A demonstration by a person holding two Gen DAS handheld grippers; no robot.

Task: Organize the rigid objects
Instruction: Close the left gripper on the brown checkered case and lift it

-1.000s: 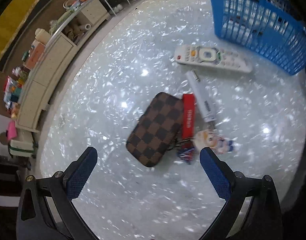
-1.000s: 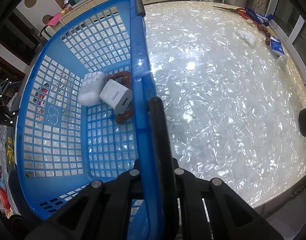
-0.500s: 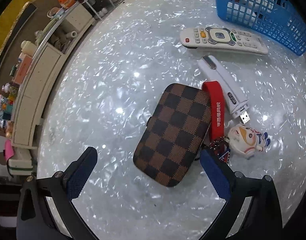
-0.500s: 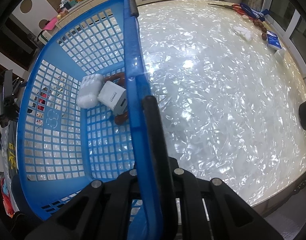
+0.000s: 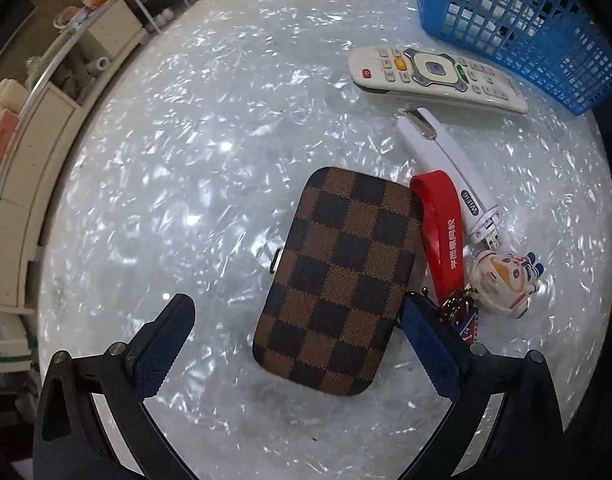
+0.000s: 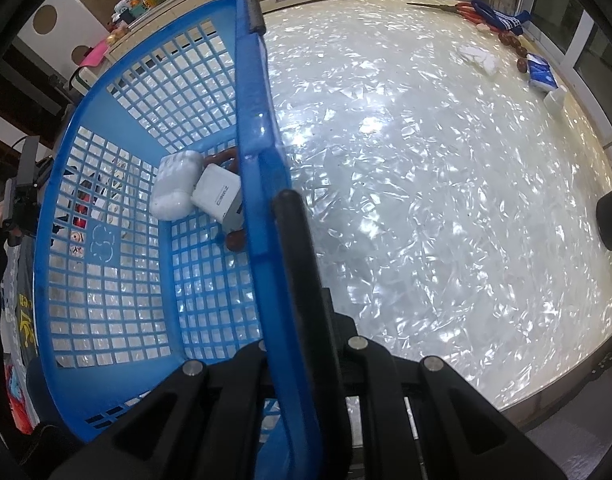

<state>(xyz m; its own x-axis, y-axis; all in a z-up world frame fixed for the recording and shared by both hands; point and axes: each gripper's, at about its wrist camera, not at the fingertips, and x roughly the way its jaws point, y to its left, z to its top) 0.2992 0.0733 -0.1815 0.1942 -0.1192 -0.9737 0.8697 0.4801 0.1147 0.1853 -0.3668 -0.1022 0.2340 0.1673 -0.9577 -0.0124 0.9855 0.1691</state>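
Left wrist view: pearly white worktop [image 5: 178,184], filling most of the picture. Blue basket [image 5: 518,28] at upper right, standing on it. Left gripper [image 5: 294,330] low in the picture, pointing steeply down, fingers [image 5: 164,346] wide apart and clamped on nothing. Brown checkered case [image 5: 338,280] flat on the worktop, lower half between the fingers, closer to the right-hand one, whose tip sits just beside the case's edge; contact impossible to tell. White remote control [image 5: 434,76] lying beyond the case, just in front of the basket. White USB stick [image 5: 450,172] between remote and case, plug end toward the camera. Red strap [image 5: 442,236] along the case's right edge, ending in a small metal ring near the right-hand finger. Small cartoon figurine [image 5: 506,280] just right of the strap's ring.

Right wrist view: same worktop [image 6: 446,200] spread out on the right. Blue basket [image 6: 118,184] on the left, seen from above. Right gripper [image 6: 284,216] with fingers [image 6: 302,280] together, clamped on the basket's near rim; only the outer finger visible, the other hidden behind the wall. Inside the basket, near that wall: white rounded case [image 6: 174,184], white charger block [image 6: 218,196] touching it, and a reddish-brown ring [image 6: 226,160] partly under both. Scissors, a tissue pack and small oddments along the far worktop edge.
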